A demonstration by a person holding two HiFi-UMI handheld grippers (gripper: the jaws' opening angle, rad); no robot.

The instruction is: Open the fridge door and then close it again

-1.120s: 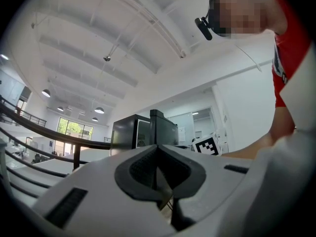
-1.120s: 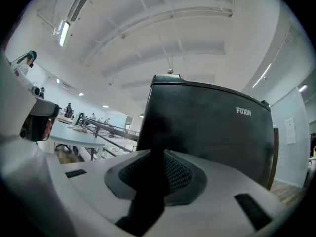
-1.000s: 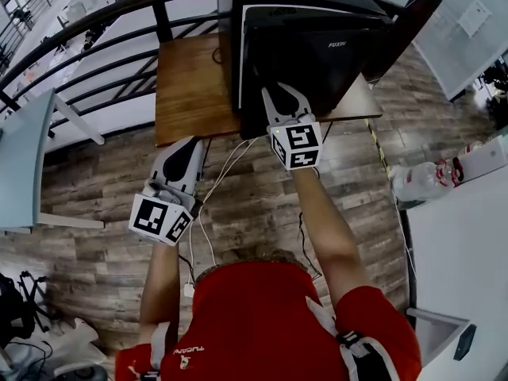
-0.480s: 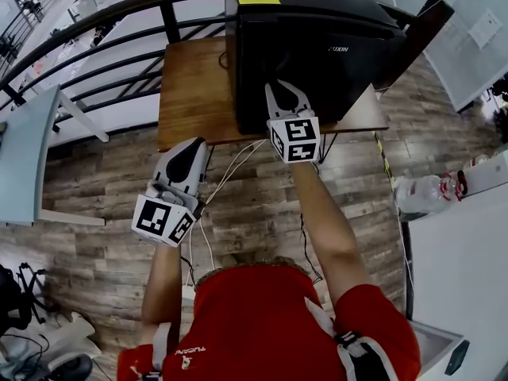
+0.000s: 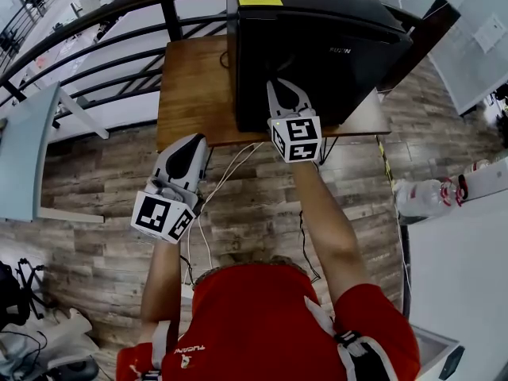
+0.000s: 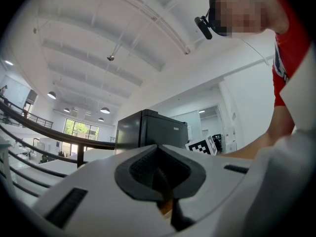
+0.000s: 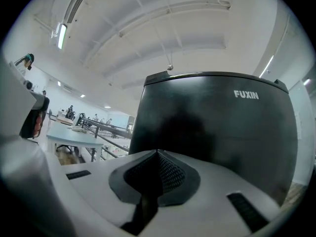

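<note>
Fridge (image 5: pixel 317 46), closed, on wooden table (image 5: pixel 194 86) by railing (image 5: pixel 103 18); right gripper (image 5: pixel 286 86) facing its door, jaws just closed, empty; left gripper (image 5: pixel 195 140) likewise pinched together, empty.

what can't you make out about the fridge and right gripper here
Head view: whether the right gripper touches the fridge door; its tips overlap the dark front.
Right gripper view: fridge's lower front, behind the gripper's body.
Head view: fridge's rear, past the top edge.

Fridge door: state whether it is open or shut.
Shut. The fridge door lies flush with the cabinet, no gap showing along its top or left edge in the head view.
</note>
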